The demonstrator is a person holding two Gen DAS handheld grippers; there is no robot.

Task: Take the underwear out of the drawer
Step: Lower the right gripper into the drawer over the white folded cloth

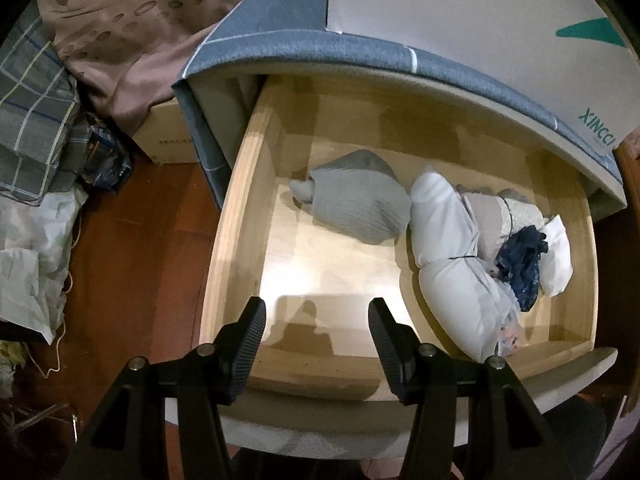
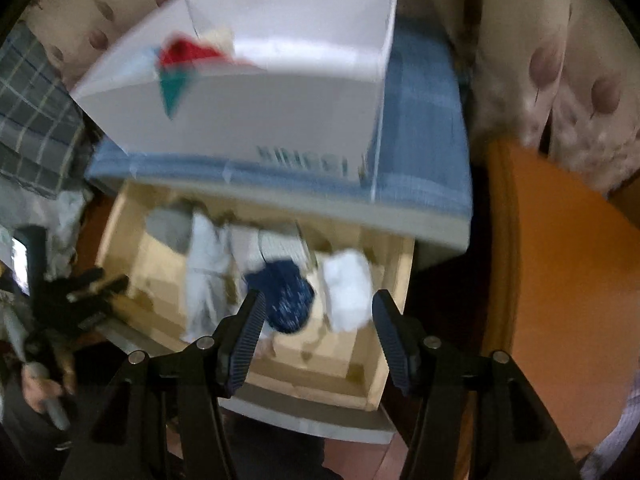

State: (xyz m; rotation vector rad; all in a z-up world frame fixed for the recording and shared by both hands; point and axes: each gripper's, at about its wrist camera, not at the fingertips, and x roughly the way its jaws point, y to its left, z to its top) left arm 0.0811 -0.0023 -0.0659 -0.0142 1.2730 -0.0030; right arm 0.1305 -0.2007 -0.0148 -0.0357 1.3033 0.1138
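While both grippers' fingers (image 2: 256, 320) gape empty, navy underwear (image 2: 286, 300) lies between the right pair — below, untouched.

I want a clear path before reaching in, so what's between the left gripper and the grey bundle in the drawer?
Only bare drawer bottom. In the left wrist view, the left gripper hovers open near the front, the grey bundle farther back.
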